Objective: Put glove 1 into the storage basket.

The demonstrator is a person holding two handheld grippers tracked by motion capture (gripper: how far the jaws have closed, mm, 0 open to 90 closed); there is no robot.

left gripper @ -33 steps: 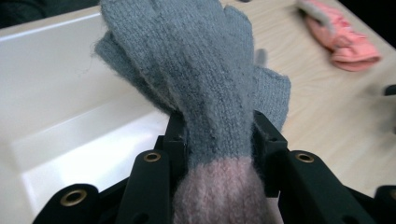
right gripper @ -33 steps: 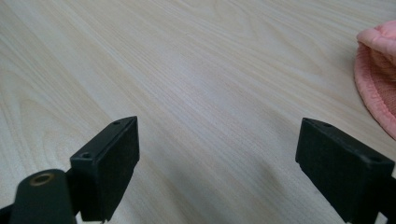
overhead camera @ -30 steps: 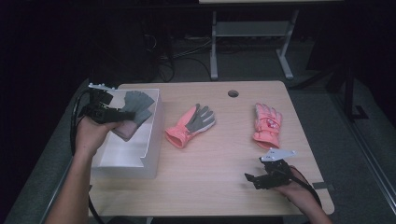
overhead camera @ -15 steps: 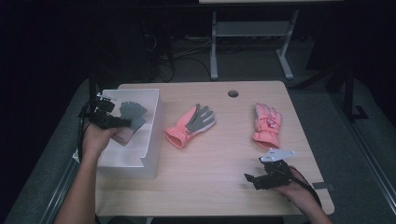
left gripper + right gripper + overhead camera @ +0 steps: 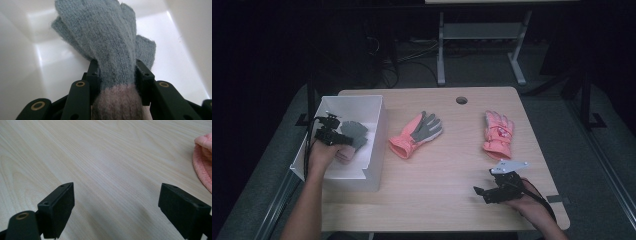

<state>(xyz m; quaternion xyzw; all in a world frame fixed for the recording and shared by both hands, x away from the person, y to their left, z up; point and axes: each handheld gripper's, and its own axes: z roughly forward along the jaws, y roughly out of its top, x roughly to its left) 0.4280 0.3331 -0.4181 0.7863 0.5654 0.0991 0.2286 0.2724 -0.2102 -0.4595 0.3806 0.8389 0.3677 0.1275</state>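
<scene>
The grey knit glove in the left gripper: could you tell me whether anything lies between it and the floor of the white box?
Nothing visible does: the grey knit glove hangs over bare white box floor.

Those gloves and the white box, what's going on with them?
A person is working with hand-held tongs. The left tongs are clamped on a grey knitted glove with a pink cuff, held down inside the white box. The right tongs rest open on the wooden table. Two pink gloves, one palm-up and one farther right, lie on the table.
</scene>
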